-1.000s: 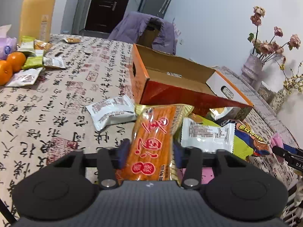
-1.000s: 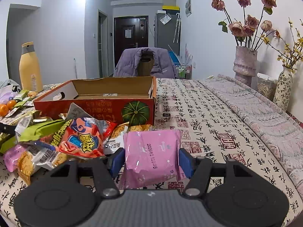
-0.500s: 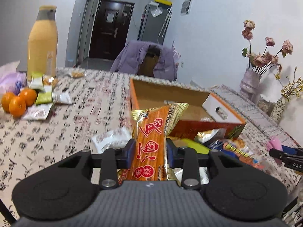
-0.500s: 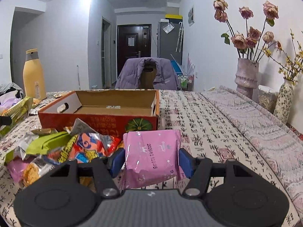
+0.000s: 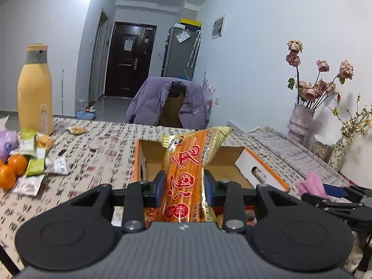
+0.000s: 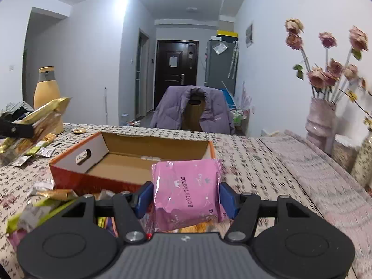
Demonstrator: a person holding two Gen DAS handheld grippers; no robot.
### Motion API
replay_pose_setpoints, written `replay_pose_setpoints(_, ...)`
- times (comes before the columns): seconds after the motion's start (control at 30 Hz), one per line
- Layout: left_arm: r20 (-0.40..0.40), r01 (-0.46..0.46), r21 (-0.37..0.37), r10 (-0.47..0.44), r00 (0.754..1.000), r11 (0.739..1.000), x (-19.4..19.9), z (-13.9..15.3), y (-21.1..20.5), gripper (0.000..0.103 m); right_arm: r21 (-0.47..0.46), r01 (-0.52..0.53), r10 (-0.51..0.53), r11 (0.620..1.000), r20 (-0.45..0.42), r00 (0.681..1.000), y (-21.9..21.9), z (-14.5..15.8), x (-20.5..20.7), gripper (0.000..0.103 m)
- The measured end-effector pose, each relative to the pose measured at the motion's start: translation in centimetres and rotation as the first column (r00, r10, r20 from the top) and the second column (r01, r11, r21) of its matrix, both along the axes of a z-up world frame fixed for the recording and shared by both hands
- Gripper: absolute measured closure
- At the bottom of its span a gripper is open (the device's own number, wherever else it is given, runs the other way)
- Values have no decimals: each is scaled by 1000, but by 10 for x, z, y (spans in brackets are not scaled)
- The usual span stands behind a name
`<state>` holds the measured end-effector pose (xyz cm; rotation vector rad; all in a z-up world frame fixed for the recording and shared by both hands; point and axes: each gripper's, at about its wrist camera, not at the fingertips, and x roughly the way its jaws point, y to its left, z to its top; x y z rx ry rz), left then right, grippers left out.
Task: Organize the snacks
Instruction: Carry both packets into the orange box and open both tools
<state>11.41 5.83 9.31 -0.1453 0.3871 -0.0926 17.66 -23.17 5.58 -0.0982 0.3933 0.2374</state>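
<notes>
My left gripper (image 5: 183,186) is shut on a long orange snack packet (image 5: 186,174) with red characters, held up in the air in front of the open orange cardboard box (image 5: 262,174). My right gripper (image 6: 186,197) is shut on a pink snack packet (image 6: 188,193), held above the near edge of the same box (image 6: 76,176). The box looks nearly empty inside. The left gripper and its packet show at the left edge of the right wrist view (image 6: 39,123). The right gripper with its pink packet shows at the right of the left wrist view (image 5: 325,190).
A pile of loose snack packets (image 6: 46,204) lies on the patterned tablecloth before the box. More packets (image 5: 39,162) and oranges (image 5: 11,169) lie at the far left beside a tall yellow bottle (image 5: 34,93). Flower vases (image 6: 320,123) stand at the right. A chair with a purple jacket (image 5: 169,104) stands behind the table.
Both grippers have lifted their packets off the pile and risen above the table. The left gripper closed tighter on the orange packet. The box now lies lower in both views.
</notes>
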Motion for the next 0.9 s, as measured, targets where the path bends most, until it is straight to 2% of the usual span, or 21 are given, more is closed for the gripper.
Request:
replay_pose_setpoints(0.23, -13, -16, 48, 17, 1000, 999, 42, 11, -24, 69, -43, -38, 39, 998, 9, 999, 24, 12, 35, 42)
replay_pose_setpoints(0.5, -89, -55, 105, 64, 994, 993, 104, 3, -45, 69, -86, -59, 56, 995, -38, 998, 40, 14, 87, 42)
replay_pose_setpoints(0.73, -209, -83, 196, 124, 970, 977, 159, -25, -57, 69, -146, -85, 63, 986, -155, 986, 57, 0, 137, 42)
replay_pose_setpoints(0.9, -298, -88, 214, 151, 943, 973, 182, -51, -56, 69, -135, -102, 65, 986, -259, 964, 62, -16, 163, 42)
